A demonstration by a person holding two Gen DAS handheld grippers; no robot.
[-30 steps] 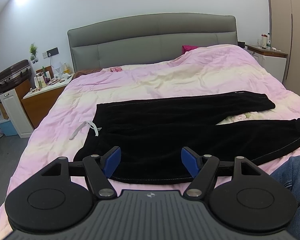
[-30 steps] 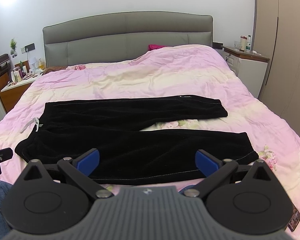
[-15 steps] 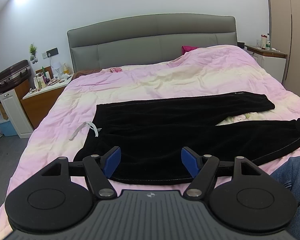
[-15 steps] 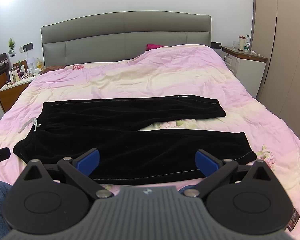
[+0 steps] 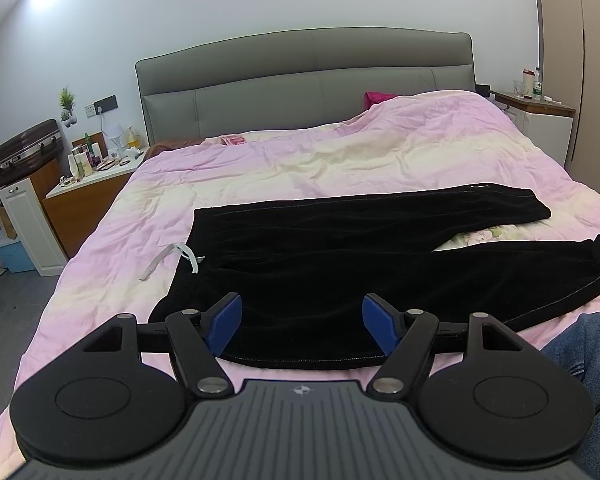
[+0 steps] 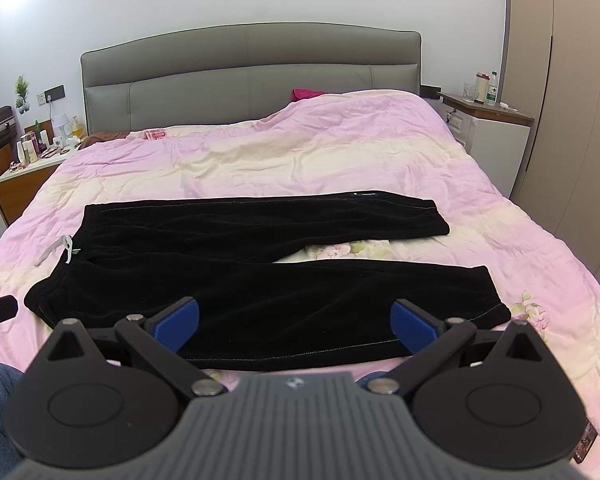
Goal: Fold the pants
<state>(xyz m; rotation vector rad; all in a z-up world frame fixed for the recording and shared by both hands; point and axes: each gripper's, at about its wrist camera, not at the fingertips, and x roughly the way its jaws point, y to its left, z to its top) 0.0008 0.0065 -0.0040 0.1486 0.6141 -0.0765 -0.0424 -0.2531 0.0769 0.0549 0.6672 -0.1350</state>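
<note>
One pants (image 5: 340, 264), two grippers, lying unfolded on bed (image 5: 340, 160).
Left gripper (image 5: 302, 322) and right gripper (image 6: 294, 326) are both hovering wide, gripping nothing.

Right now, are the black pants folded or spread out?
Spread out. The pants lie flat on the bed, both legs apart, showing blanket between them.

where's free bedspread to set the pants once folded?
Bare quilt runs wide between the black pants and the headboard, and right of the leg cuffs. A narrow wedge lies between the legs. The left nightstand is crowded with bottles.
</note>
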